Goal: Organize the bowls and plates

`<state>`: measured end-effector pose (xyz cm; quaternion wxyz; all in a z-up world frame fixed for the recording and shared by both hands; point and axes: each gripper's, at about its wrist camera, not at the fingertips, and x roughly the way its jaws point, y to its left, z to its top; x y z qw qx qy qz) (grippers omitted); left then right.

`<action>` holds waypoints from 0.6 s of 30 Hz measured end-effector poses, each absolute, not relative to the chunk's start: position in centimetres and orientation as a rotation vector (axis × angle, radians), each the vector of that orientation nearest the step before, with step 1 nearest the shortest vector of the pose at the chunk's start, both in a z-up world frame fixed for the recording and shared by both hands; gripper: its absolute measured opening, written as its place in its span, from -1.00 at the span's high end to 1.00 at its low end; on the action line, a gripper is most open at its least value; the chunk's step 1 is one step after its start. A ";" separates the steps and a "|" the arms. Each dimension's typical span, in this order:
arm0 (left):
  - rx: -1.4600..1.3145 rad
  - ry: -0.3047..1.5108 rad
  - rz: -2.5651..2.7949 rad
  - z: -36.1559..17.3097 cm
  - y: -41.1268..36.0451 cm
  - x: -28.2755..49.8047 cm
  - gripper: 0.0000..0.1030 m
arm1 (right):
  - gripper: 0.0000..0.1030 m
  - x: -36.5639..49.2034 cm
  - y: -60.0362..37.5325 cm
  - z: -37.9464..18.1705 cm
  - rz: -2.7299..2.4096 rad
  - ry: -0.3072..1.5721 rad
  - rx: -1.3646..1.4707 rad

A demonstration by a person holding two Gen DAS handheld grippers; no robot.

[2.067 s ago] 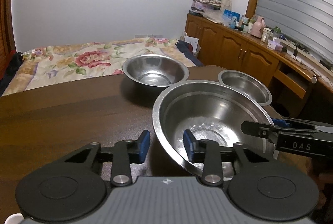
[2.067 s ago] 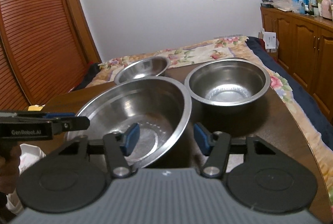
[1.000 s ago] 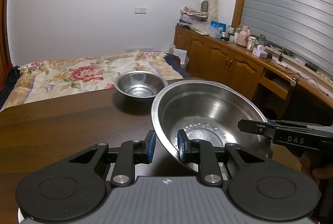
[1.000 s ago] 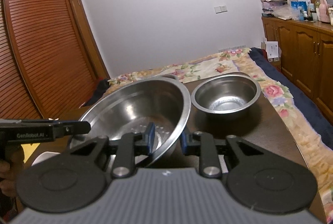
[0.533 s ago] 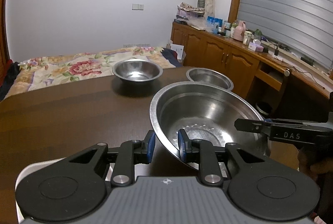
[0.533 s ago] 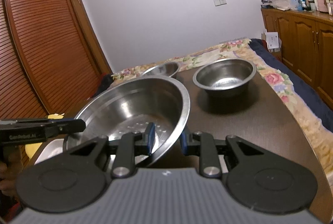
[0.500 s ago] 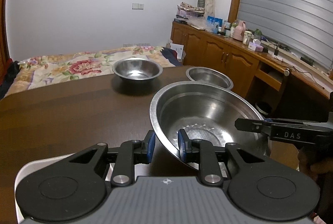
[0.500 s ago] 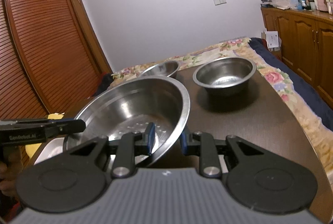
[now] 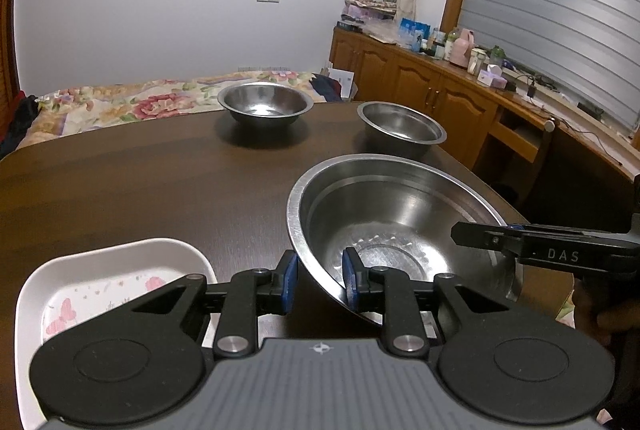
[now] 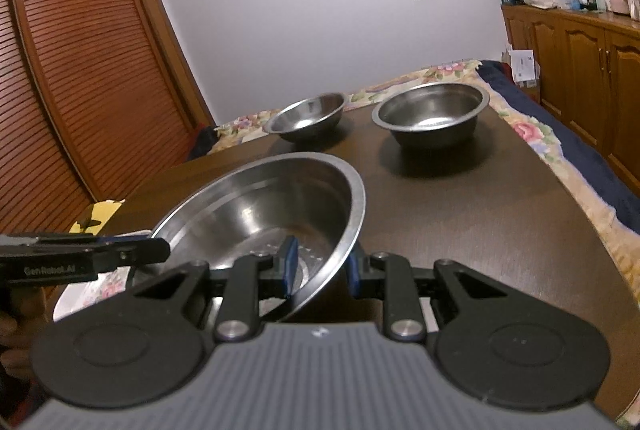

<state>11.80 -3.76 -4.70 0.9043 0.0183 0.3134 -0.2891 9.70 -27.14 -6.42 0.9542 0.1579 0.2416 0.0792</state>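
Your left tool point(image 9: 318, 282) and right tool point(image 10: 318, 268) each pinch the big bowl's point(image 9: 394, 226) rim, holding it over the dark table point(image 9: 120, 190). Only the left view shows the white plate point(image 9: 104, 270) clearly (right view: a sliver). Two small bowls point(image 10: 432, 110) sit behind; bed point(image 9: 120, 102) beyond.

large steel bowl point(image 9: 400, 230) tilted above white plate point(image 9: 104, 270).

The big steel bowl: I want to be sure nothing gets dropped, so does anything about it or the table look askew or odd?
The big steel bowl sits tilted, clamped at opposite rims by the left gripper and the right gripper. Both smaller bowls stand upright; nothing spilled.
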 end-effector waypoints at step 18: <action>0.034 0.652 -0.594 -5.2 -3.6 11.4 0.48 | 0.47 8.9 -26.6 -7.0 0.166 0.499 0.316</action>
